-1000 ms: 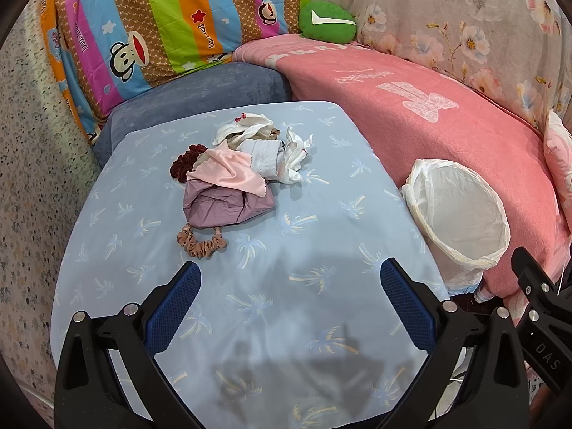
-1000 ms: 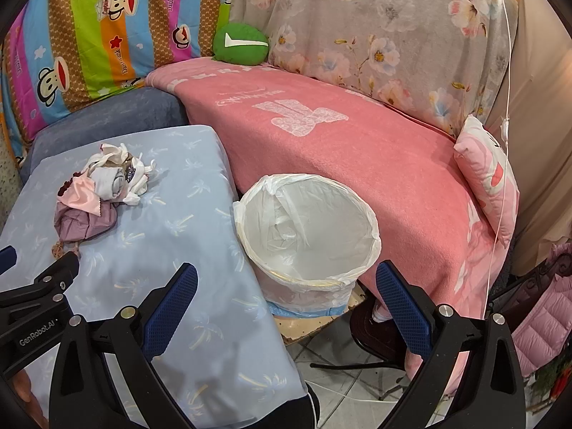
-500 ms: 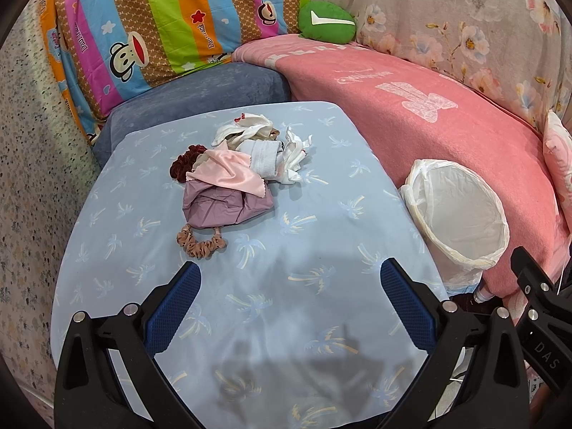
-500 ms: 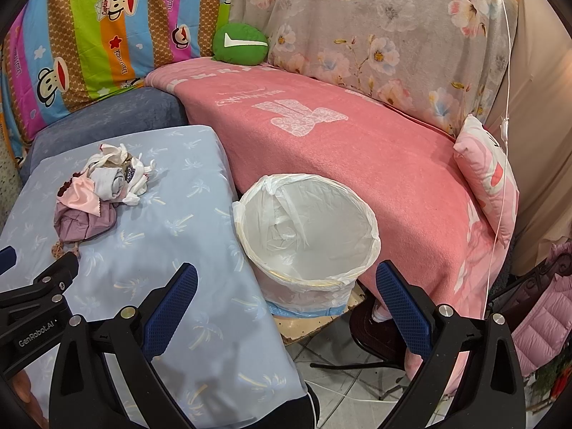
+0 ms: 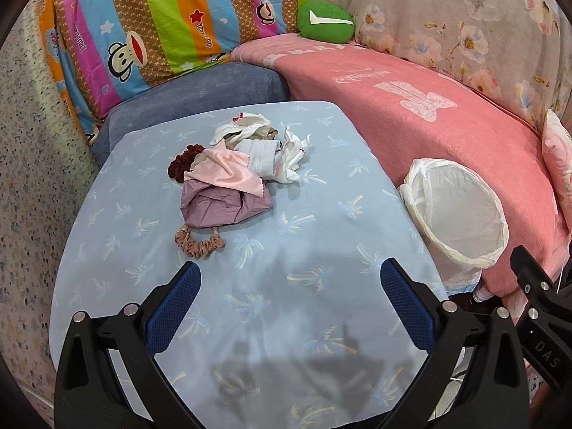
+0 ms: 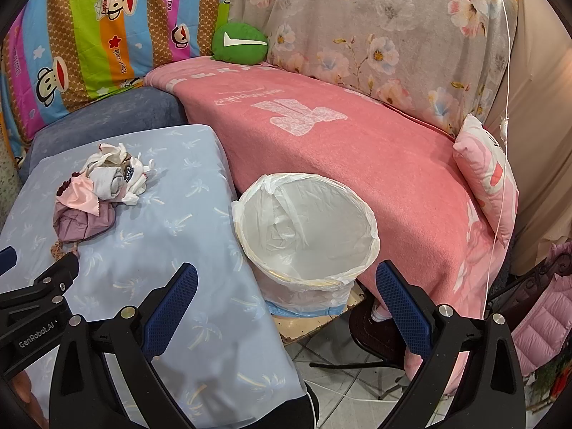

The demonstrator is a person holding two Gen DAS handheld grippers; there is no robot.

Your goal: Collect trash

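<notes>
A pile of trash (image 5: 236,175) lies on the light blue table (image 5: 286,286): a mauve crumpled bag (image 5: 221,207), pink cloth (image 5: 225,173), white scraps (image 5: 282,153), a dark red scrunchie (image 5: 182,162) and a tan scrunchie (image 5: 196,245). The pile also shows in the right wrist view (image 6: 100,189). A white-lined trash bin (image 6: 307,228) stands right of the table; it also shows in the left wrist view (image 5: 454,214). My left gripper (image 5: 289,307) is open and empty, near the table's front. My right gripper (image 6: 286,307) is open and empty above the bin's near rim.
A pink blanket (image 6: 339,136) covers the sofa behind the bin. A green cushion (image 5: 325,23), a striped monkey-print cover (image 5: 143,25) and a grey-blue cushion (image 5: 193,96) lie at the back. A pink pillow (image 6: 489,189) and a dark chair (image 6: 375,325) are to the right.
</notes>
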